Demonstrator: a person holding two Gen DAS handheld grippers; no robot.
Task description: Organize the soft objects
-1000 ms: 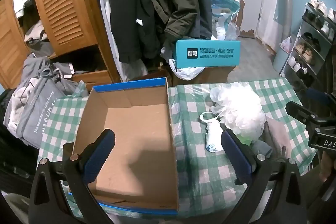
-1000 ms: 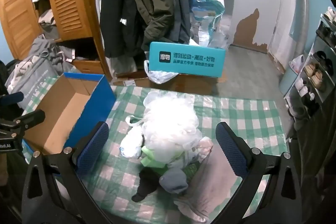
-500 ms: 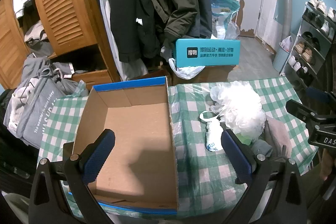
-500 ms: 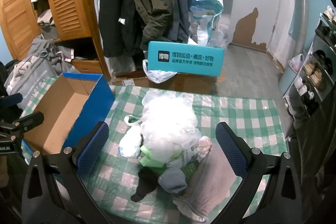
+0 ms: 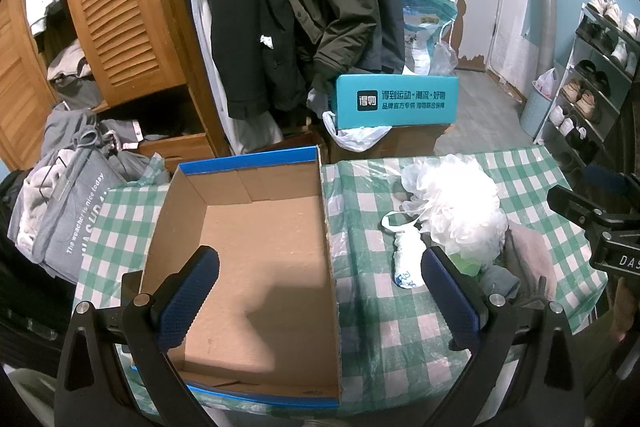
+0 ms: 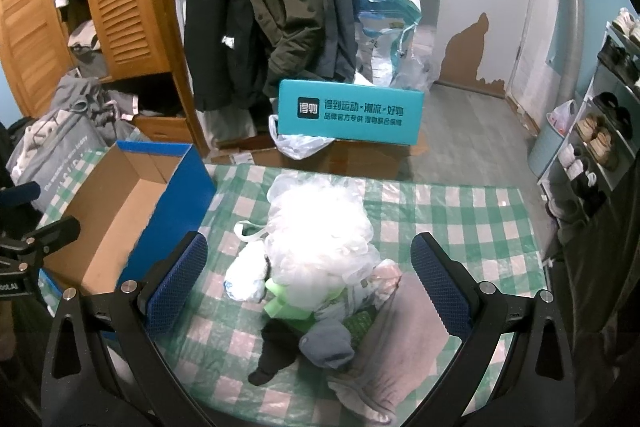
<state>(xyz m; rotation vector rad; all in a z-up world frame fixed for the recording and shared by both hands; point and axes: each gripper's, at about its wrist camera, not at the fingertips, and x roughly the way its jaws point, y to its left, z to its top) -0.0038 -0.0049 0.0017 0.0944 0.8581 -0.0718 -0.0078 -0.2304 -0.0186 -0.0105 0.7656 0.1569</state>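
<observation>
Plainly, right gripper [image 6: 308, 287], gaping wide and empty, is hovering nearest white bath pouf [image 6: 320, 227]; left gripper [image 5: 320, 291], equally wide and empty, is facing cardboard box [image 5: 256, 251]

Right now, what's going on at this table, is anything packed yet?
Nothing is packed yet. The open blue cardboard box on the green checked tablecloth has nothing in it. The left gripper hovers over it, jaws open and holding nothing. The right gripper, also open, is lined up on the pile beside the box: a white mesh bath pouf on top, a grey sock, a black sock and a grey-pink cloth.
</observation>
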